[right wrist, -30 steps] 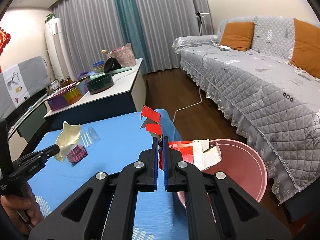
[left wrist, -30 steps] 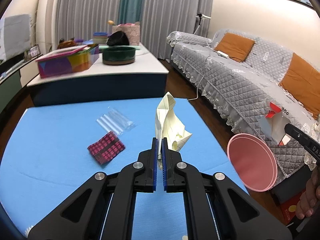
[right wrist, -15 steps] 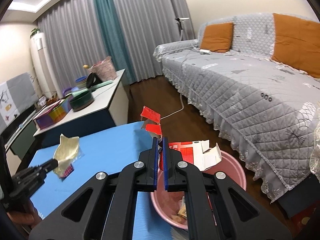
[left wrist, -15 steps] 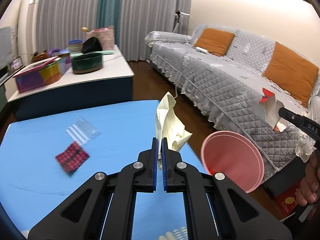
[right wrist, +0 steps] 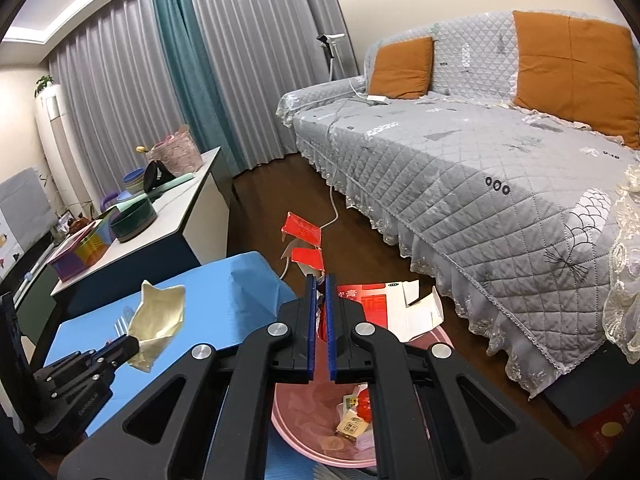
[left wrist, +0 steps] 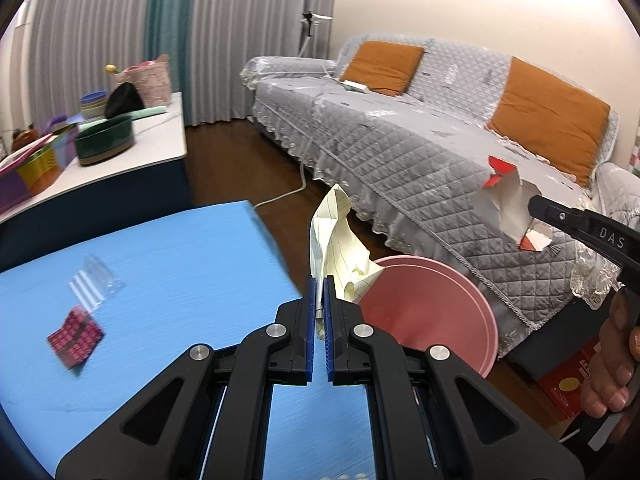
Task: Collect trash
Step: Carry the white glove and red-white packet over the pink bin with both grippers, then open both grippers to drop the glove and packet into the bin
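My left gripper [left wrist: 319,312] is shut on a crumpled sheet of pale yellow lined paper [left wrist: 336,256], held up near the right edge of the blue table [left wrist: 168,280]. That paper [right wrist: 158,326] and the left gripper [right wrist: 132,347] show at the lower left of the right wrist view. My right gripper [right wrist: 319,300] is shut on a torn red and white carton [right wrist: 384,304], which hangs over the pink bin [right wrist: 304,436]. The bin [left wrist: 432,312] stands on the floor beside the table and holds several scraps. The carton [left wrist: 512,208] appears at the right in the left wrist view.
A red patterned packet [left wrist: 76,336] and a clear plastic wrapper [left wrist: 94,284] lie on the blue table. A grey quilted sofa [right wrist: 480,160] with orange cushions runs along the right. A white side table [left wrist: 120,160] with a green bowl and boxes stands behind.
Both grippers have swung right, away from the table's middle. The paper has come from above the table to beside the pink bin, and the carton now hangs right over it.
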Tool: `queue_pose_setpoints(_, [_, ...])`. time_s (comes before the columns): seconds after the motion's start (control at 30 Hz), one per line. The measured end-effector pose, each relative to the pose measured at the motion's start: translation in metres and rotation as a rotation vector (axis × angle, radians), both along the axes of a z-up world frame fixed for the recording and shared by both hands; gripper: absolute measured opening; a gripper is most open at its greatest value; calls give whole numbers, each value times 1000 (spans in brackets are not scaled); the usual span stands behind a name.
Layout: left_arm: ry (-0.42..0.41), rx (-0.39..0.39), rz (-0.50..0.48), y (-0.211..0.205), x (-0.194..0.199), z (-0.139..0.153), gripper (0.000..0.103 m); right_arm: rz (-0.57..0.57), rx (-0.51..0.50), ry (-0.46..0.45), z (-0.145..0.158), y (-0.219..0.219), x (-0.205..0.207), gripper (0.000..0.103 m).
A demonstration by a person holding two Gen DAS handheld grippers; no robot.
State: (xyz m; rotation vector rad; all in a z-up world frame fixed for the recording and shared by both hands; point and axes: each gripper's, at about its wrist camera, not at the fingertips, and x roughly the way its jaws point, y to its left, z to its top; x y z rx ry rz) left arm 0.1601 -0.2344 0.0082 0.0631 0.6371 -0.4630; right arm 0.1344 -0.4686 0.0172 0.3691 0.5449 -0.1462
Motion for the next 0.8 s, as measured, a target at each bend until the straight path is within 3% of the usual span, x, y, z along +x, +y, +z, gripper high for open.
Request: queue_pose_setpoints(0.8, [79,32,-149,-68,22,-28,4,-30,0,32,-11,-15,7,5])
